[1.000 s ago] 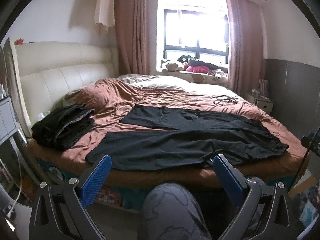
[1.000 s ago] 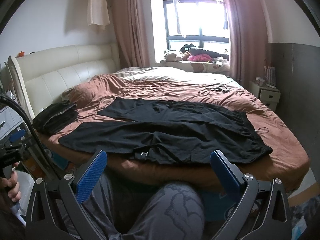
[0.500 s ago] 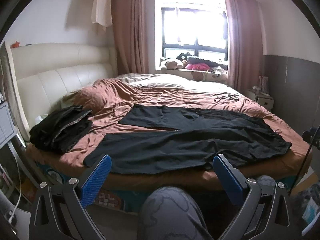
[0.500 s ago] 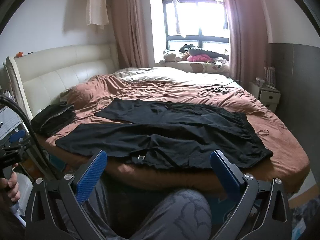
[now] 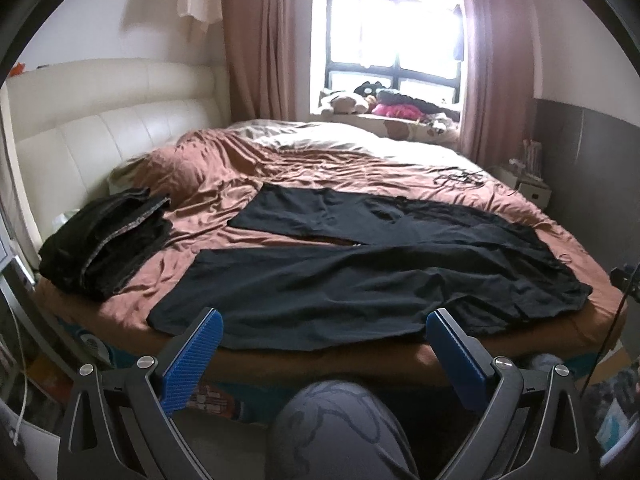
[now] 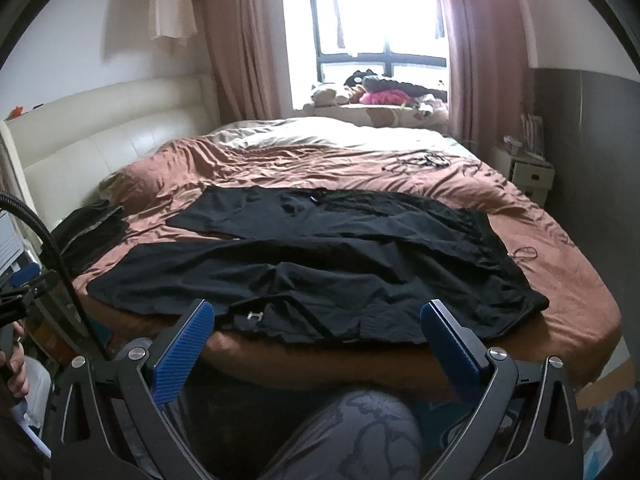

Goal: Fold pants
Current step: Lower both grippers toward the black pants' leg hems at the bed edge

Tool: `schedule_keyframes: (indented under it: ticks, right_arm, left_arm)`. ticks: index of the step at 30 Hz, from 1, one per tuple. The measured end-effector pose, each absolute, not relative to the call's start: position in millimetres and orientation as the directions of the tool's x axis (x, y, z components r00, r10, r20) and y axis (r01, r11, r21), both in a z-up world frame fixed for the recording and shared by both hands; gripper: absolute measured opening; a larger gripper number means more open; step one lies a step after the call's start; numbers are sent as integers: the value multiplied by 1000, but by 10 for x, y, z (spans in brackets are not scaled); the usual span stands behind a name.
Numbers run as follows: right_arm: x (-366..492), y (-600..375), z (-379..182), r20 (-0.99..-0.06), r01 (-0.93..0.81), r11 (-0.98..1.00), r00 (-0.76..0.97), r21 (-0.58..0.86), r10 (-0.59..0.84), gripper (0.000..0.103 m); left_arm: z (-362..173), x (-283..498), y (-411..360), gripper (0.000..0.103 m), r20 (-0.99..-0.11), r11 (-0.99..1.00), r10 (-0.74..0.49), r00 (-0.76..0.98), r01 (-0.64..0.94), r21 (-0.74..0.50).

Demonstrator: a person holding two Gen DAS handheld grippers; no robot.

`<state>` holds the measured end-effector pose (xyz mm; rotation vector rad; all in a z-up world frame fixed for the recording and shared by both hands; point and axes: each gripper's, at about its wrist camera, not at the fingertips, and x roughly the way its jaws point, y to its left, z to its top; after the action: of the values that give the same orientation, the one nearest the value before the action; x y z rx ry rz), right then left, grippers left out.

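Black pants (image 5: 360, 276) (image 6: 320, 264) lie spread flat across the brown bed, legs pointing left and splayed apart, waist to the right near the bed's front edge. My left gripper (image 5: 324, 322) hangs open just short of the near leg's front hem, touching nothing. In the right wrist view my right gripper (image 6: 318, 312) is open too, in front of the pants' near edge by a small white buckle (image 6: 255, 315). Blue ridged pads (image 5: 192, 354) (image 6: 182, 354) face each other with nothing between them.
A pile of folded dark clothes (image 5: 104, 240) (image 6: 86, 232) sits at the bed's left end by the cream headboard (image 5: 100, 128). A tangle of black cable (image 6: 420, 160) lies far right on the bedspread. A person's patterned knee (image 5: 344, 428) fills the foreground. A nightstand (image 6: 528, 172) stands at right.
Both grippers have moved closer to the bed's front edge; the pants now loom larger between the fingers. The pants themselves have not moved.
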<state>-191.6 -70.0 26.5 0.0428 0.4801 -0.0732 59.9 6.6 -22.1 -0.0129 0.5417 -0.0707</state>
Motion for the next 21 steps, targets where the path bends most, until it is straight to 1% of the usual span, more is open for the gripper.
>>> schedule_keyframes:
  ticks: [11, 21]
  right_arm:
    - [-1442, -955, 200, -521, 164, 985, 846, 52, -113, 103]
    - [-1209, -1229, 111, -562, 255, 962, 811, 96, -159, 103]
  left_arm:
    - [-526, 1098, 356, 103, -588, 999, -12, 809, -17, -43]
    - [-894, 1457, 833, 99, -650, 989, 11, 760, -103, -104]
